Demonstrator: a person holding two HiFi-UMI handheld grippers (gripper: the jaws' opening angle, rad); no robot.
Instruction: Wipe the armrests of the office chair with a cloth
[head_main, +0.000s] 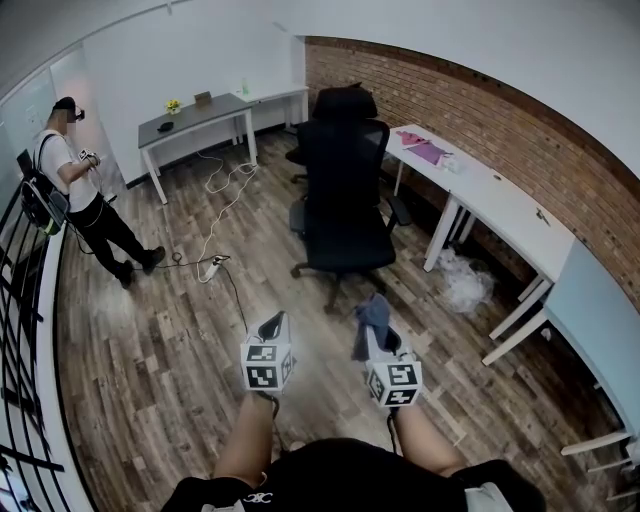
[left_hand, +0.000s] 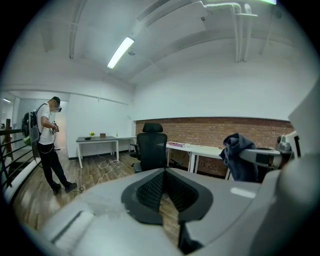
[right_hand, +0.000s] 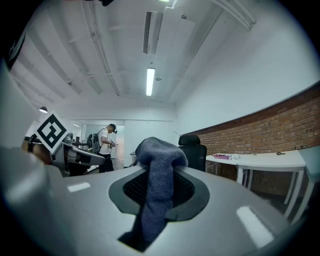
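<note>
**Caller:** Head view puts you on the wood floor (head_main: 150, 350), both grippers held low in front of you, side by side and apart. Your right gripper (head_main: 376, 336) is clenched on the cloth (head_main: 370, 313). A blue-grey wad bulges above the jaws and a tail hangs down below them.

**Spotter:** The right gripper view backs you up. The cloth fills the gap between the dark ribbed pads (right_hand: 134, 190), pinched tight, and drapes down over the front of the gripper.

**Caller:** Now your left gripper (head_main: 276, 322). Its jaws are closed together with nothing gripped. In the left gripper view the two pads meet along a line in the middle, with a sliver of floor showing beneath them.

**Spotter:** The office chair (head_main: 343, 180) stands ahead of you. It is black with a high back and a headrest (head_main: 345, 103), and it is well apart from both grippers. Its armrests (head_main: 400, 212) jut out on either side of the seat (head_main: 345, 245), and your cloth touches neither one.

**Caller:** To your right a long white desk (head_main: 500, 190) runs along the brick wall (head_main: 480, 110), with a pink item (head_main: 428, 151) lying near its far end. The chair sits just beside that desk.

**Spotter:** Off to your left a person (head_main: 75, 185) wearing a backpack stands near the dark railing (head_main: 20, 330). A power strip (head_main: 213, 266) with a white cable (head_main: 222, 200) lies on the floor between that person and the chair. A grey-topped table (head_main: 190, 117) stands against the far white wall.
</note>
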